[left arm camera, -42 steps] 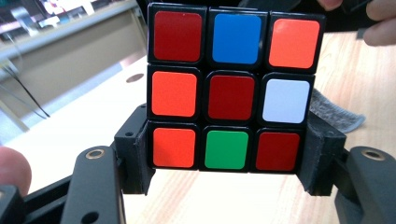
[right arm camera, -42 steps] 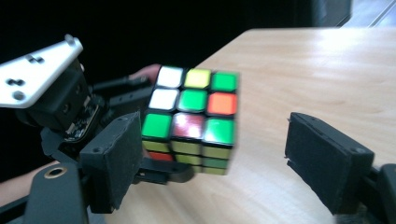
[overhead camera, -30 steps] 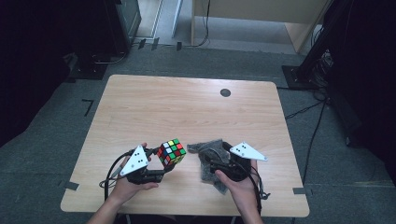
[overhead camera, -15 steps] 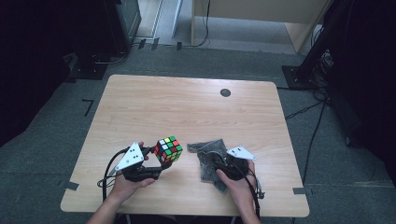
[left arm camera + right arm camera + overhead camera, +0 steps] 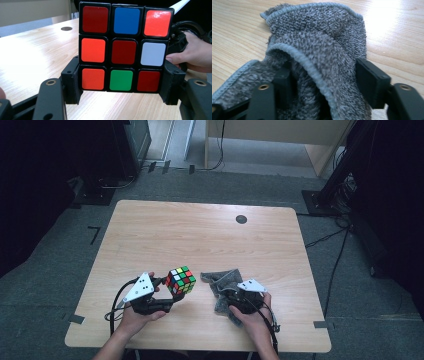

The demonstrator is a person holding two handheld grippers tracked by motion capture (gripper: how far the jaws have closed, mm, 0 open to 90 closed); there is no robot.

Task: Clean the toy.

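Observation:
A scrambled Rubik's cube [image 5: 180,280] is lifted off the wooden table [image 5: 200,235] near its front left, with my left gripper [image 5: 172,295] shut on its lower rows. In the left gripper view the cube [image 5: 123,47] shows red, orange, blue, white and green stickers between the two black jaws. A crumpled grey terry cloth [image 5: 222,280] lies to the cube's right. My right gripper [image 5: 231,297] is down on it. Its jaws have just been closing, and a bunched fold of the cloth [image 5: 317,37] is squeezed between them.
A small black round disc [image 5: 241,219] sits in the tabletop at the back right. Tape marks [image 5: 76,319] stick to the front corners. Dark equipment stands [image 5: 320,200] and cables lie on the grey floor around the table.
My right gripper has come down onto the grey cloth and its jaws have narrowed around a fold. The left gripper and the cube have stayed put.

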